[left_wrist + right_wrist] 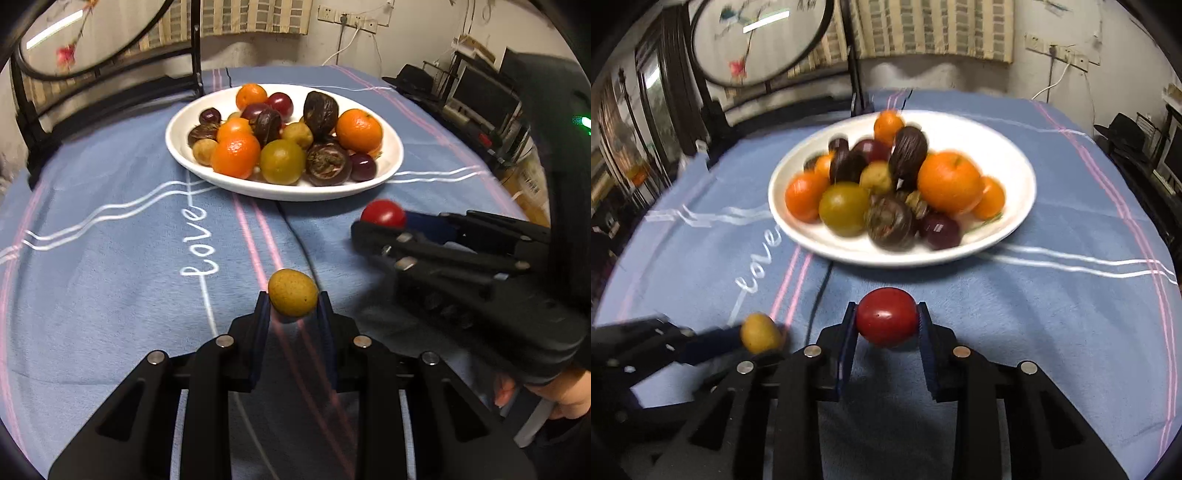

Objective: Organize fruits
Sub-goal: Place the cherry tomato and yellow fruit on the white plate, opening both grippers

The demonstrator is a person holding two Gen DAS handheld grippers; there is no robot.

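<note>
The left gripper [292, 308] grips a yellow fruit [293, 292], the right gripper [886, 325] a red fruit [887, 316]; the plate [1008, 155] ahead probably receives both.

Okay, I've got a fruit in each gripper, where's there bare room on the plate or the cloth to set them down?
The white plate is heaped at its middle and left; bare plate shows along its far right side, behind the big orange. The blue cloth is bare right of the red fruit in the right gripper, and left of the yellow fruit in the left gripper, past the "love" lettering.
</note>
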